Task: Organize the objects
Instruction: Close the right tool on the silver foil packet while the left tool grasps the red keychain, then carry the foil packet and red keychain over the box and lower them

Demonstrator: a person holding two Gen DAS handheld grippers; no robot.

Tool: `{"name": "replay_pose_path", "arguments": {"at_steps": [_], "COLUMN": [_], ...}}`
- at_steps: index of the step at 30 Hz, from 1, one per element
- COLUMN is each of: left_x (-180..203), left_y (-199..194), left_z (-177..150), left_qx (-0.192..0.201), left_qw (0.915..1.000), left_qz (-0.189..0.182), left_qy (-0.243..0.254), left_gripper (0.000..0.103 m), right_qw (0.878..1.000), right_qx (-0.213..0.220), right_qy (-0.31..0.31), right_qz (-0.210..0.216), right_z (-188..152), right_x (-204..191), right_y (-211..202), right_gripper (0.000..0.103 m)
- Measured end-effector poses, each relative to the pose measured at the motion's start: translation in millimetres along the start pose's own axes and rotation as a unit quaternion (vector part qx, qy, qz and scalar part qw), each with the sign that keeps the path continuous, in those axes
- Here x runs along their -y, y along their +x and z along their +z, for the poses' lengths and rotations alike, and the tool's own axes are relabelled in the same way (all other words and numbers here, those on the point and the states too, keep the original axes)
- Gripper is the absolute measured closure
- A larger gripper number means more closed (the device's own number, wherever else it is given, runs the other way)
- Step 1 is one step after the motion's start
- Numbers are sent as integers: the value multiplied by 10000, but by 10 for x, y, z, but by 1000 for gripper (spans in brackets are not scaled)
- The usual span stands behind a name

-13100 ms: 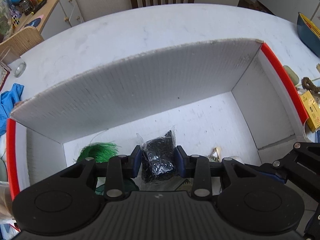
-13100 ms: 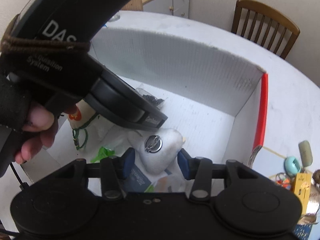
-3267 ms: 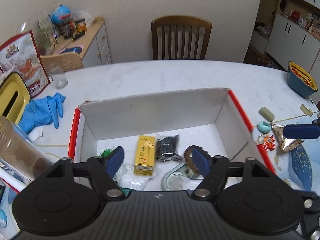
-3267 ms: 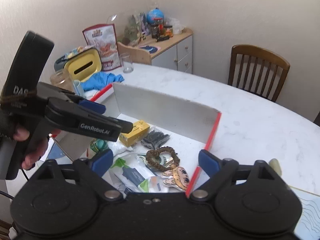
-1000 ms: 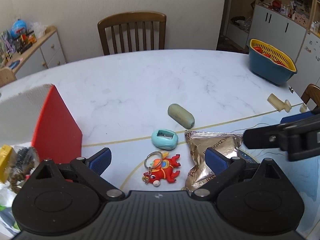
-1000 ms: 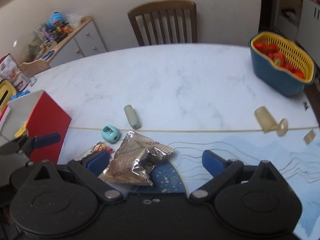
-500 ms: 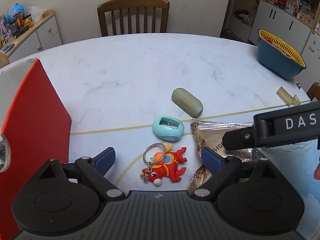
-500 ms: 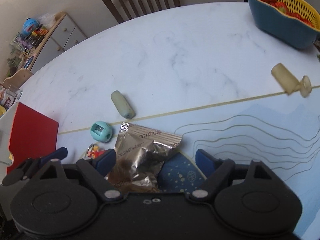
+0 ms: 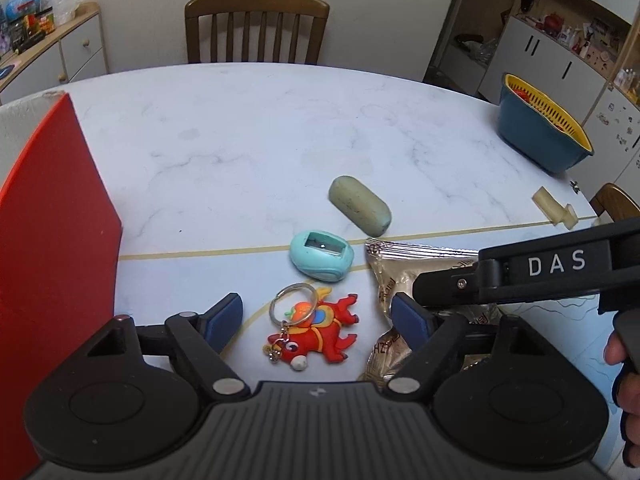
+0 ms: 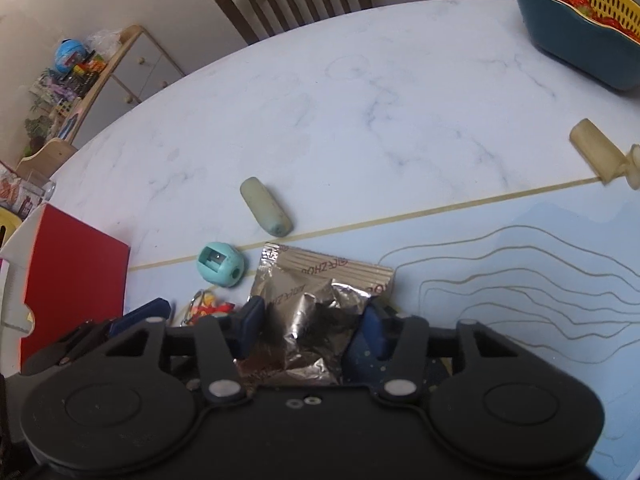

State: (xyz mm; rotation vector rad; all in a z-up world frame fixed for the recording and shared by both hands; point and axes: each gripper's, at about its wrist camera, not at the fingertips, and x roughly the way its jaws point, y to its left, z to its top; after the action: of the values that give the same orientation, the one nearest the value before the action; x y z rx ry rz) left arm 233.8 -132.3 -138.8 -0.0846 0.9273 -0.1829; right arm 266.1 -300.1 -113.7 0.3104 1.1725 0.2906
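A: Surface?
B: White marbled table (image 9: 248,128), pale blue mat (image 10: 520,280) with a tan border line and wavy contours at the near edge. Wooden chair (image 9: 256,28) at the far side. White sideboard (image 9: 44,60) with clutter far left, white cabinets (image 9: 560,52) far right. Blue and yellow basket (image 9: 540,128) of strawberries far right on the table. Red-sided box (image 9: 52,220) at left.

A: Writing?
B: "DAS" on the right tool. Reddish print on the foil packet (image 10: 316,292), partly legible, roughly "ZHOU".

A: Grippers?
B: Left gripper (image 9: 316,320) closing around the red horse keychain (image 9: 316,332) on the mat, pads apart from it. Right gripper (image 10: 312,320) closing on the foil packet, pads against its crumpled sides.

A: Nearby?
B: Teal pencil sharpener (image 9: 322,256) just beyond the keychain, grey-green eraser (image 9: 360,204) farther, cream plastic part (image 10: 600,156) far right.
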Motion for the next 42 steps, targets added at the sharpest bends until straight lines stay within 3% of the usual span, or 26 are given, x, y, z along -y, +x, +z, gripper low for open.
{"name": "replay_pose_path", "arguments": {"at_steps": [11, 15, 19, 21, 32, 42], "left_x": [38, 95, 121, 126, 142, 130], "left_y": [55, 52, 37, 30, -107, -555], "left_z": [-11, -16, -18, -15, -84, -190], "left_qx": [-59, -37, -27, -53, -155, -122], "left_qw": [9997, 9992, 9987, 9986, 9987, 9996], "left_qz": [70, 147, 237, 190, 198, 30], "left_qy": [222, 371, 455, 484, 441, 250], "left_gripper": [22, 36, 60, 63, 66, 66], "right_qw": [9997, 9997, 9993, 9992, 9996, 9985], "right_qx": [49, 81, 103, 109, 118, 208], "right_qy": [-232, -232, -342, -371, -274, -505], "right_qz": [-81, -88, -85, -86, 10, 60], "right_z": [-1, -41, -88, -116, -289, -494], "right_x": [335, 395, 369, 364, 293, 91], "right_y": [-197, -242, -262, -279, -476, -824], "right_gripper": [58, 58, 58, 59, 61, 61]}}
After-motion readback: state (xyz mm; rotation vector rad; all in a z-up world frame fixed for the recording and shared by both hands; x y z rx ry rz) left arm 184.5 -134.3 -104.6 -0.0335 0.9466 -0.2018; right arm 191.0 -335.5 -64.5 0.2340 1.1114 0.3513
